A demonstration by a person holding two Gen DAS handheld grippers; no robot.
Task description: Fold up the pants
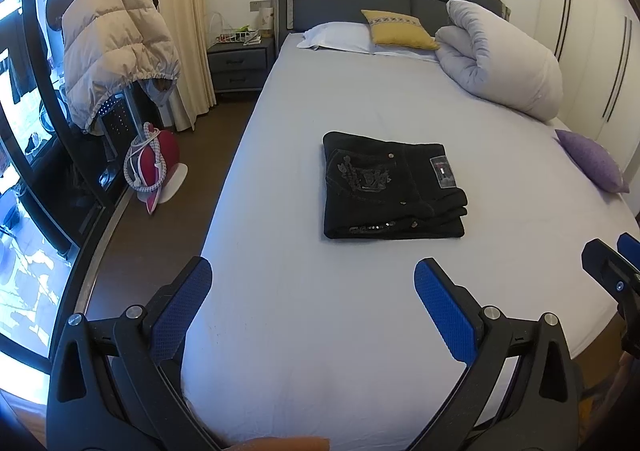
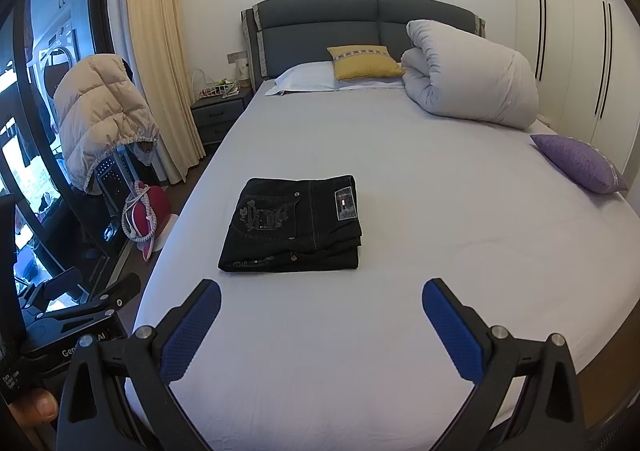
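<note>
Black pants lie folded into a compact rectangle on the bed, back pocket and label facing up. They also show in the right wrist view. My left gripper is open and empty, held above the near part of the bed, short of the pants. My right gripper is open and empty, also held back from the pants. Part of the right gripper shows at the right edge of the left wrist view. Part of the left gripper shows at the lower left of the right wrist view.
A rolled white duvet, a yellow cushion and a white pillow lie at the headboard end. A purple cushion lies at the bed's right edge. A puffer jacket on a chair, an iron and a nightstand stand left of the bed.
</note>
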